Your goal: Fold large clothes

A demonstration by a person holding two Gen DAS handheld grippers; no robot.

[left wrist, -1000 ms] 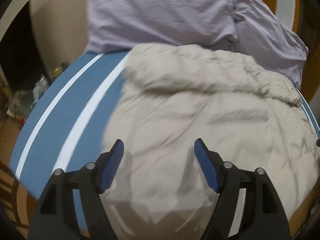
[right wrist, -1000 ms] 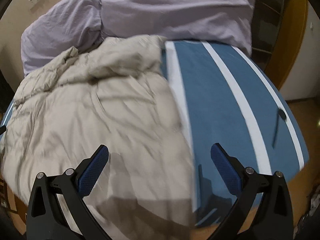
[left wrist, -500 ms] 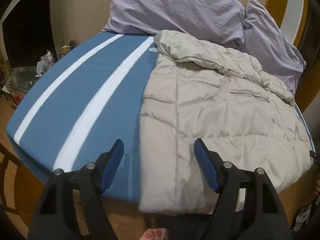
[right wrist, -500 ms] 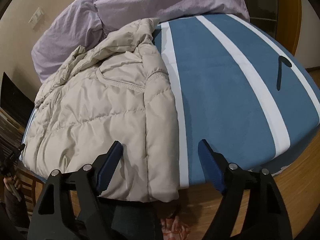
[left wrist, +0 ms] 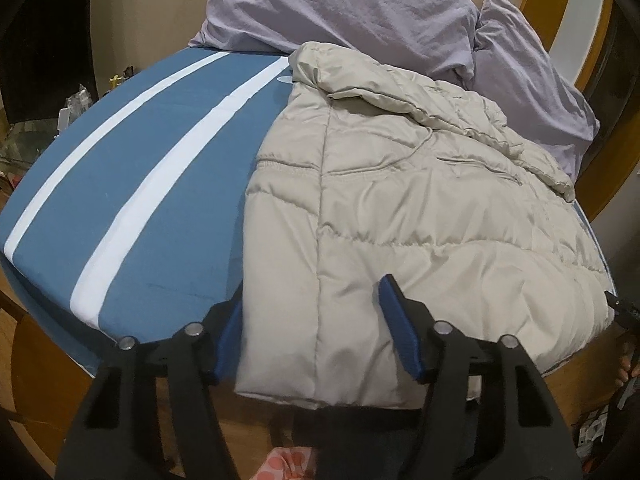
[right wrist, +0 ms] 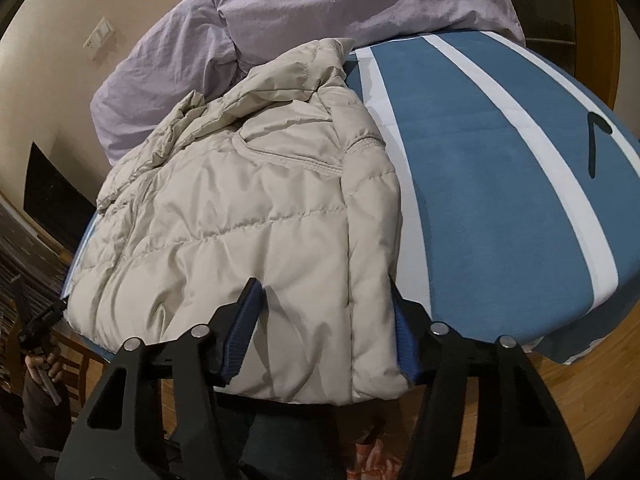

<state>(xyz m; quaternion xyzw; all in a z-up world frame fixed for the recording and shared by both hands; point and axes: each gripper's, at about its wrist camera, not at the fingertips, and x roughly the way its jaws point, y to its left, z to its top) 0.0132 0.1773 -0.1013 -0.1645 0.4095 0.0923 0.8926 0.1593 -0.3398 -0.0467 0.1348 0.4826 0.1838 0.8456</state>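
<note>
A beige puffer jacket [left wrist: 400, 200] lies spread on the blue bed cover with white stripes [left wrist: 160, 200], its hem hanging over the near edge. My left gripper [left wrist: 312, 324] is open, its jaws either side of the hem's left corner. In the right wrist view the jacket [right wrist: 248, 208] fills the left half of the bed [right wrist: 500, 200]. My right gripper [right wrist: 324, 320] is open, its jaws either side of the hem's right corner. Neither grips the fabric.
Two lilac pillows [left wrist: 360, 4] lie at the head of the bed, also in the right wrist view [right wrist: 320, 0]. A dark thin object [right wrist: 596, 140] lies on the cover at the right. Wooden floor [right wrist: 580, 400] is below the bed edge.
Both grippers have pulled back from above the jacket towards the near bed edge and lowered to the hem. The jacket now lies flat and still. The right gripper's jaws have narrowed.
</note>
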